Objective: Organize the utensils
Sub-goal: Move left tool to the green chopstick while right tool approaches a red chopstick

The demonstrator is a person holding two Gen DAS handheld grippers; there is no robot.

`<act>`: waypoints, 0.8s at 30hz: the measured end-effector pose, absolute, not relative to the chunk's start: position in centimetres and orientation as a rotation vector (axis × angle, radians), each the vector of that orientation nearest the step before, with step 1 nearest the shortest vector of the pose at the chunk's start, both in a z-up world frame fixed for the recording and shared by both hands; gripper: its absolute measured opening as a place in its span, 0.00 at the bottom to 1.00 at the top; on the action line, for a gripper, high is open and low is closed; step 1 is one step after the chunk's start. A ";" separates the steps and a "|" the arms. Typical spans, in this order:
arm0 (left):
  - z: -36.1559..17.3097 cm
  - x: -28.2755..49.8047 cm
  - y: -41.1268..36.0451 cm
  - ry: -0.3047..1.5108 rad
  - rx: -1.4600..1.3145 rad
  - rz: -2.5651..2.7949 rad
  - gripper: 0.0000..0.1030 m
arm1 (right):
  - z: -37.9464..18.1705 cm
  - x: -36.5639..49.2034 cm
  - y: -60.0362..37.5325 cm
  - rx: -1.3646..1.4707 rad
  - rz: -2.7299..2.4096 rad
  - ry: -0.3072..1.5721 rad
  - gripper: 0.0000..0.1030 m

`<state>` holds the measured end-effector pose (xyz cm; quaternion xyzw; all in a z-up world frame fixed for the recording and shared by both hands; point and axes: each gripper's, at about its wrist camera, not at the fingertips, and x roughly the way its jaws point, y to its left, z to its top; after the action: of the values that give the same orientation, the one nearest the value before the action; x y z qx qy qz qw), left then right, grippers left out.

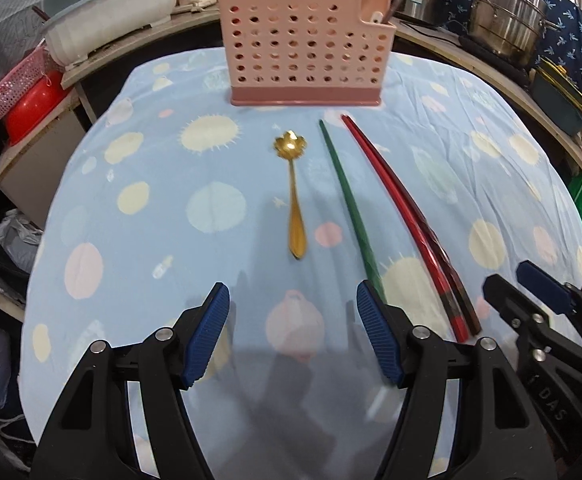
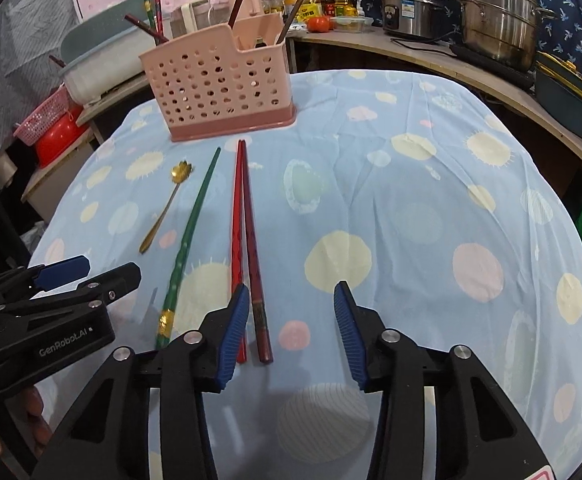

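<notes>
**A:** Across the whole table lies a pale blue cloth [image 1: 131, 208] with cream and pink spots. What stands on it?

**B:** At the far edge, a pink perforated utensil holder [image 1: 305, 46] on a darker pink base, upright. In the right wrist view a couple of dark sticks poke out of its narrow end compartment.

**A:** And the grippers?

**B:** The left gripper [image 1: 293, 334] hangs over the near part of the cloth, jaws apart, nothing between the blue pads. The right gripper [image 2: 291, 334] is just beside it, jaws also apart with bare cloth between them; its left pad sits over the near end of the red chopsticks without visibly clamping them.

**A:** Where are the utensils?

**B:** All loose on the cloth in front of the holder, lying roughly side by side and pointing towards it. The red chopsticks [image 2: 243, 220] are a pair, one bright red and one darker, touching along their length. Left of them is a single green chopstick [image 2: 189, 236] with a gold band near its near end. Furthest left, and shortest, is a gold spoon [image 1: 293, 192] with a flower-shaped bowl, bowl towards the holder.
</notes>
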<state>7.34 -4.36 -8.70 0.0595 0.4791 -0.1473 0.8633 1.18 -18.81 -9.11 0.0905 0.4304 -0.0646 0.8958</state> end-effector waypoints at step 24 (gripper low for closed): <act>-10.1 5.2 -5.1 1.016 0.145 -0.392 0.58 | -10.9 1.0 -17.6 0.171 -0.092 0.944 0.28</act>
<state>5.20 -5.11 -10.06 0.0691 0.4827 -0.1865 0.8529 1.01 -17.61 -10.87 0.0821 0.4541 -0.0445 0.8861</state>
